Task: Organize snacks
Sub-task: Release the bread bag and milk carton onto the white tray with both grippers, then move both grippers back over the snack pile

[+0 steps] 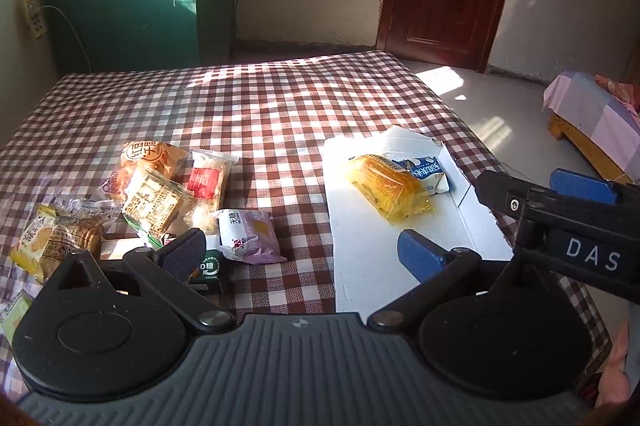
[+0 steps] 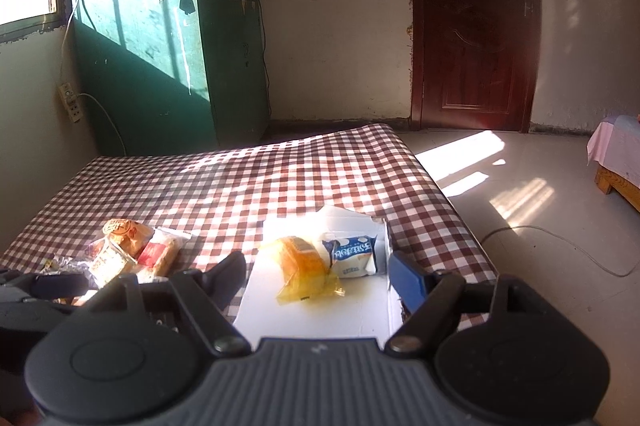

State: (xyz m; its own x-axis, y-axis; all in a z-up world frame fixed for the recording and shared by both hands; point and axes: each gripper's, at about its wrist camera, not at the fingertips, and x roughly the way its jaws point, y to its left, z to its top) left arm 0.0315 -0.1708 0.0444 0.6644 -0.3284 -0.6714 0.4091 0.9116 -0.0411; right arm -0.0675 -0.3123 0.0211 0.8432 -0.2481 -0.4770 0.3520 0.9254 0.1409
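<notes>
A shallow white box (image 1: 360,266) (image 2: 320,310) lies on the checked table at the right. In it are a yellow wrapped cake (image 1: 386,186) (image 2: 300,268) and a blue-and-white packet (image 1: 430,174) (image 2: 354,254). A pile of several snack packets (image 1: 160,190) (image 2: 124,250) lies at the left, with a purple packet (image 1: 252,236) nearest the box. My left gripper (image 1: 300,258) is open and empty above the table between pile and box. My right gripper (image 2: 320,274) is open and empty, over the box's near end; it also shows in the left wrist view (image 1: 560,198).
The table's right edge (image 1: 472,130) drops to a tiled floor. A green cabinet (image 2: 160,46) and a brown door (image 2: 476,18) stand behind. A bed (image 1: 596,122) is at the far right. A cable (image 2: 560,238) lies on the floor.
</notes>
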